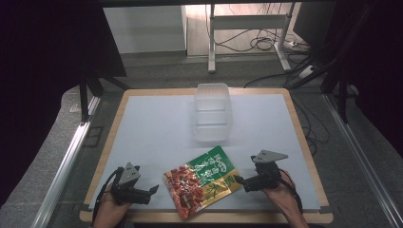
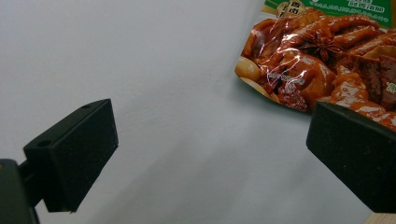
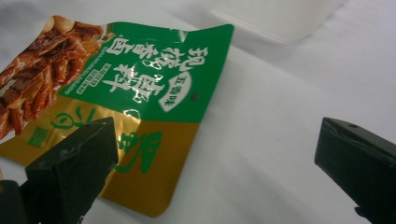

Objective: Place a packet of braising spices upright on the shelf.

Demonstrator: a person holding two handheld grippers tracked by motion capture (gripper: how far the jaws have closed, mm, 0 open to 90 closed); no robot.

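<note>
Between the two grippers, on the near part of the white table cover (image 1: pixel 157 133), lies a flat snack packet (image 1: pixel 202 183), green and gold at one end and printed with reddish-brown food at the other. The left gripper (image 1: pixel 153 190) sits just to the packet's left, held low by the person's left hand (image 1: pixel 110 211); its jaws stand wide apart with nothing between them, and in the left gripper view the packet's food-printed corner (image 2: pixel 322 60) lies just ahead of its right jaw, not touching it. The right gripper (image 1: pixel 237 179) is at the packet's opposite edge, in the person's right hand (image 1: pixel 280 194), its jaws likewise spread wide and holding nothing. In the right gripper view the gold corner of the packet (image 3: pixel 154 154) lies beside and partly behind one jaw, while the other jaw is well clear over bare cover. Farther ahead of both grippers, beyond the packet's green end, stands a clear plastic container (image 1: pixel 212 111), upright and apart from the packet.
</note>
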